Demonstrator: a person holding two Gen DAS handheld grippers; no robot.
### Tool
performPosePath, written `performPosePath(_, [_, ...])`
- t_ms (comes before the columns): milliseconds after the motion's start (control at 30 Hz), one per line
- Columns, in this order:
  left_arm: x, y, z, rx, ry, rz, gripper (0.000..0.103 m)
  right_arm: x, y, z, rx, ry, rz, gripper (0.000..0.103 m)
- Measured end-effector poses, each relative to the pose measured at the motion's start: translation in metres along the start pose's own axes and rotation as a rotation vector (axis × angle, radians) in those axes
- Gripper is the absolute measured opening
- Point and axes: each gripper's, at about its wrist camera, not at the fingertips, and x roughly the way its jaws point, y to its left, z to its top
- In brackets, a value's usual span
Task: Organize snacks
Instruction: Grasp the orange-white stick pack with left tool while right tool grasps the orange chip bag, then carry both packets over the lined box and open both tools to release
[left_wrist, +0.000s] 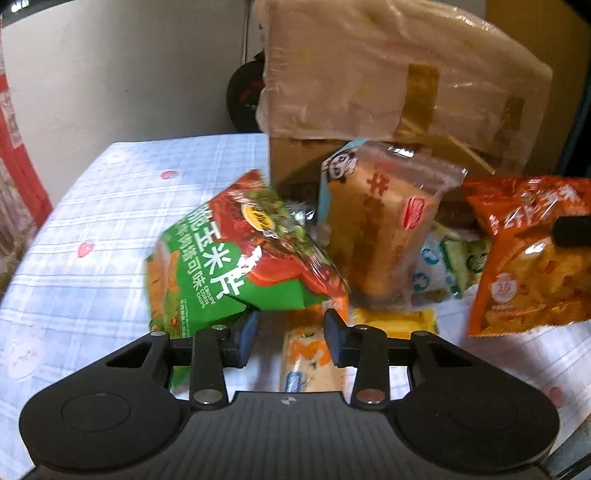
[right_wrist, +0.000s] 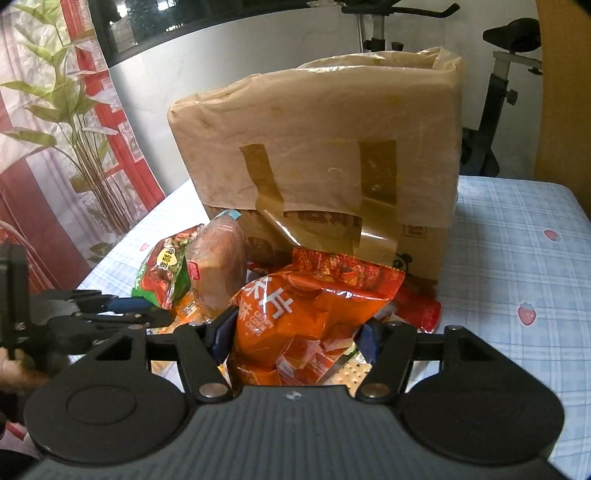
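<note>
In the middle of the right wrist view, the right gripper (right_wrist: 297, 334) clamps the orange chips bag (right_wrist: 303, 321) in its fingers, lifted before the cardboard box (right_wrist: 314, 155). The left gripper (left_wrist: 291, 334) hangs half open and empty by the green chips bag (left_wrist: 236, 258). That puffy orange bag could slip out, I reckon.

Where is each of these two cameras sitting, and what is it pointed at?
Left wrist view: sits on the left hand-held gripper, looking down along its fingers at the green chips bag and the cardboard box; its own fingers show.
Right wrist view: sits on the right hand-held gripper, facing the box; its fingers clamp the orange chips bag; the left hand-held gripper shows too.
Shared: box, both bags, checked tablecloth.
</note>
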Motion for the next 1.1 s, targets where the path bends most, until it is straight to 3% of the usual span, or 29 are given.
performPosePath(133, [0.009, -0.010, 0.000, 0.018, 0.028, -0.036, 0.048, -0.001, -0.002, -0.001, 0.012, -0.002, -0.002, 0.066])
performPosePath(267, [0.024, -0.023, -0.007, 0.055, 0.067, 0.022, 0.048, -0.001, -0.004, -0.002, 0.022, -0.004, -0.006, 0.066])
performPosePath(333, [0.027, -0.022, -0.011, 0.029, 0.056, 0.013, 0.039, -0.002, -0.004, -0.003, 0.023, -0.006, -0.005, 0.066])
performPosePath(400, [0.025, -0.024, -0.012, 0.029, 0.060, 0.005, 0.038, -0.003, -0.005, -0.003, 0.023, -0.007, -0.006, 0.066])
performPosePath(567, [-0.005, -0.029, -0.017, 0.060, 0.033, -0.008, 0.038, -0.009, -0.006, -0.004, 0.022, -0.022, -0.009, 0.066])
performPosePath(900, [-0.059, -0.030, -0.021, 0.025, -0.010, -0.070, 0.038, -0.031, 0.003, -0.007, -0.049, -0.064, -0.015, 0.066])
performPosePath(1100, [-0.082, -0.017, 0.001, -0.012, -0.115, -0.084, 0.038, -0.044, 0.005, 0.000, -0.048, -0.096, -0.002, 0.066])
